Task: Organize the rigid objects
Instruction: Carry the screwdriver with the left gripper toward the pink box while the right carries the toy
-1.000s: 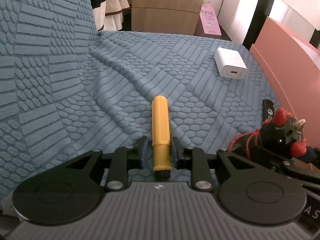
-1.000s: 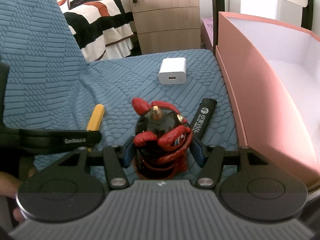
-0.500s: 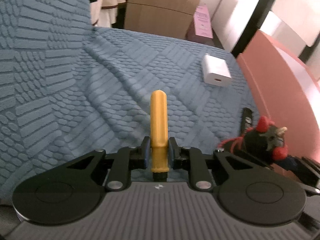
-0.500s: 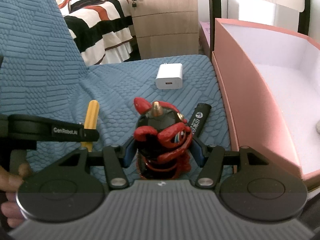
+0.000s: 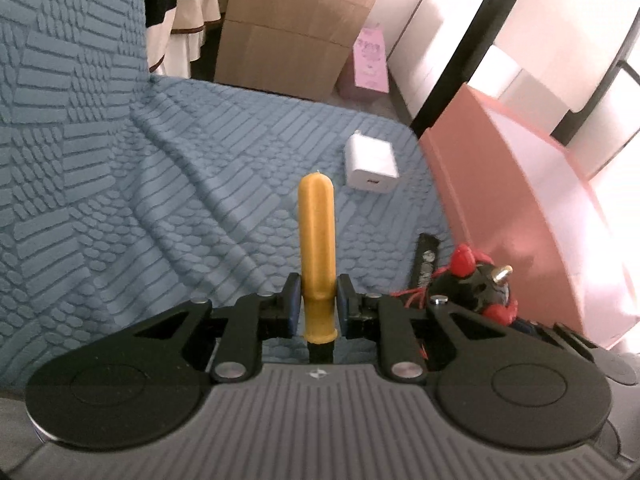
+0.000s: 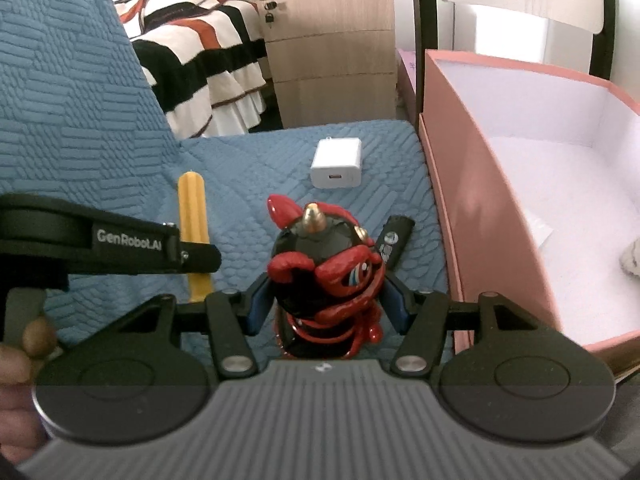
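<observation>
Left wrist view, left hand-held gripper [image 5: 317, 305] now clamps yellow handle [image 5: 317, 248], right hand-held gripper [image 6: 324, 305] still grips figurine [image 6: 326, 268]

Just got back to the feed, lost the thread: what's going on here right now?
A person is tidying small items off a blue textured cushion. The left hand-held gripper is shut on a yellow tool handle; the right hand-held gripper clamps a red-and-black figurine. A white charger and a black lighter lie on the cushion. The pink box beside it stands open, with something pale at its edge.
</observation>
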